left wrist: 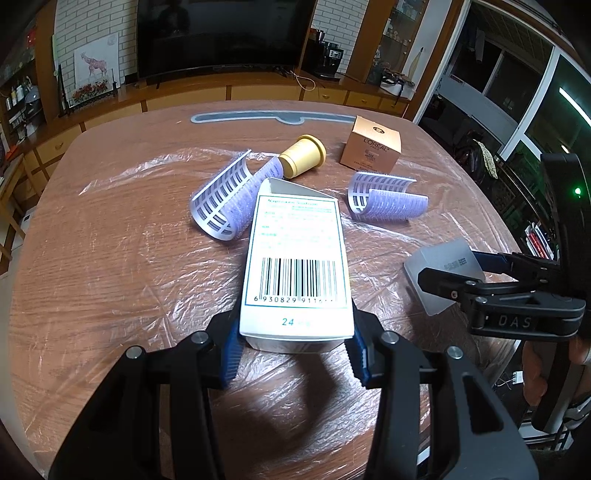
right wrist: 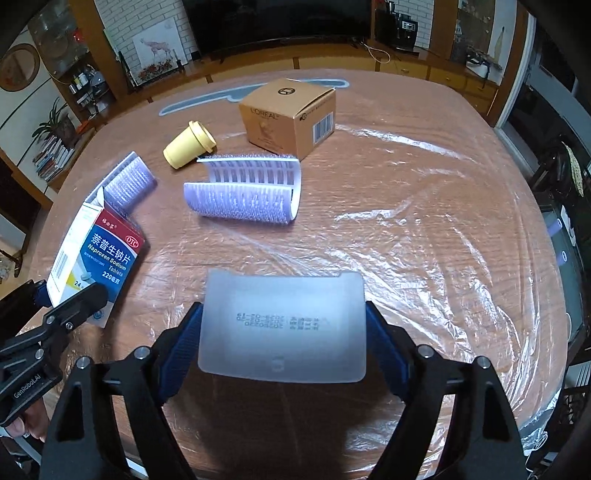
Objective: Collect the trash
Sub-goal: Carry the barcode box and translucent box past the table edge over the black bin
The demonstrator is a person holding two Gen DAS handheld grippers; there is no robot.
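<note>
My left gripper [left wrist: 295, 350] is shut on a white medicine box [left wrist: 295, 266] with a barcode, held above the table; the box also shows in the right wrist view [right wrist: 99, 258]. My right gripper [right wrist: 282, 339] is shut on a frosted translucent plastic piece [right wrist: 284, 325], also seen in the left wrist view [left wrist: 443, 273]. On the table lie two purple hair rollers [left wrist: 225, 199] [left wrist: 384, 197], a yellow cap [left wrist: 303, 155] and a tan L'Oreal box [left wrist: 373, 142].
The round wooden table [left wrist: 92, 240] is covered with clear plastic film. A grey strip [left wrist: 273, 117] lies at its far edge. A cabinet with a TV [left wrist: 225, 33] stands beyond the table.
</note>
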